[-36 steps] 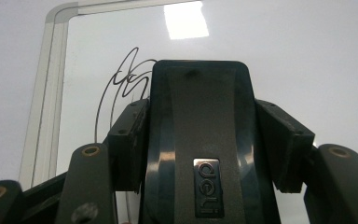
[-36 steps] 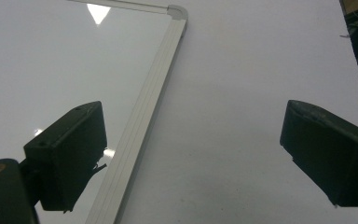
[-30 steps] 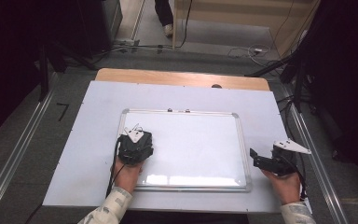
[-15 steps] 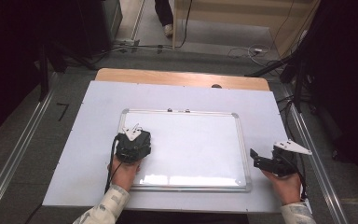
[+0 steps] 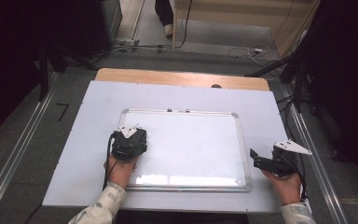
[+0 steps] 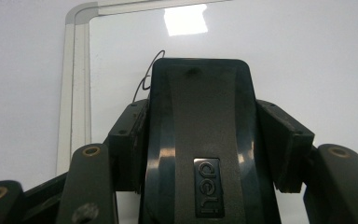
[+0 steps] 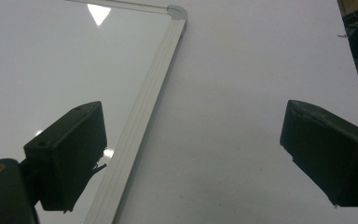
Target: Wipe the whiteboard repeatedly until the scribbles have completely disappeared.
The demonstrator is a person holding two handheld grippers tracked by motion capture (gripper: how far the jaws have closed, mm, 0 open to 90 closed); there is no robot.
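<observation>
A white whiteboard with a silver frame lies flat on the white table cover. My left gripper rests over the board's left part, shut on a black board eraser marked "deli", which is pressed flat against the board. A thin black pen line curls out just past the eraser's far end. My right gripper hovers low beside the board's right edge, open and empty. In the right gripper view its jaws straddle the board's frame and the bare cover.
The white cover lies on a wooden table. Metal rails run along both sides on the floor. Cables and dark stands sit at the back right. Two small magnets sit on the board's top frame.
My left gripper has slid a little to the left across the board with the eraser. The right gripper has stayed put.
</observation>
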